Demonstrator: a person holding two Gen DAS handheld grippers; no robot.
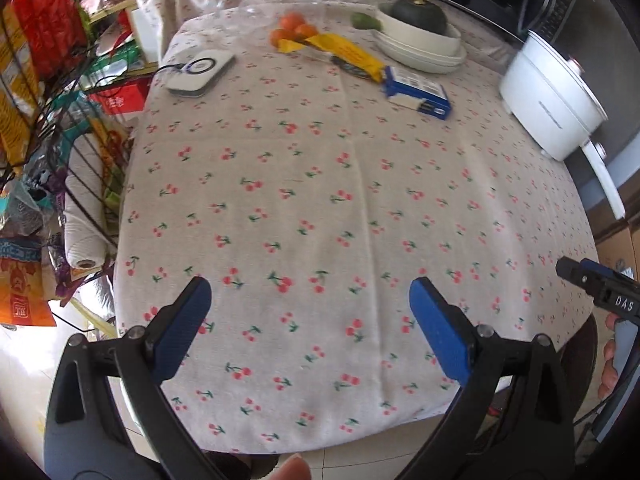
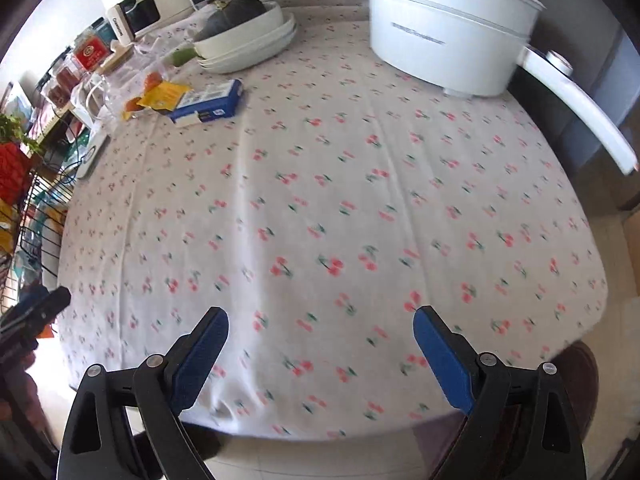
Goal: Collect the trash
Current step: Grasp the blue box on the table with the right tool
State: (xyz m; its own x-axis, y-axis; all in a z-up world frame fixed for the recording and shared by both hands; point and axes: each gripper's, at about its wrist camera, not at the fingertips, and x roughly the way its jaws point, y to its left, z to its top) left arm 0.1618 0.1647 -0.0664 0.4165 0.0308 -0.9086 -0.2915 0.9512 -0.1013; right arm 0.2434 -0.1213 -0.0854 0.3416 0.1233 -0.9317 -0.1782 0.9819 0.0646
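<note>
Cherry-printed pale cloth covered the round surface (image 1: 320,208), and the trash lay at its far side: a crumpled yellow wrapper (image 1: 344,54) and, touching its right end, a flattened blue and white carton (image 1: 418,94). From the right wrist view the same yellow wrapper (image 2: 164,94) sat just left of the blue carton (image 2: 210,102). Several small orange fruits (image 1: 294,28) lay against the wrapper's far end, with a green one (image 1: 365,21) near them. Right of these, a stack of white oval dishes (image 1: 424,46) held a dark green squash (image 1: 420,16). A white electric pot with a long white handle (image 1: 554,100) stood at the right edge. On the left edge rested a flat white device with a dark ring on top (image 1: 200,69), possibly a scale, though the blur made that uncertain. A black wire rack (image 1: 80,168) crowded with packets stood beside the surface.

Left gripper (image 1: 310,294) hung over the near edge, its blue-padded jaws spread wide with nothing between them. Right gripper (image 2: 320,322) hung likewise, jaws spread apart and holding nothing, well away from the trash.
</note>
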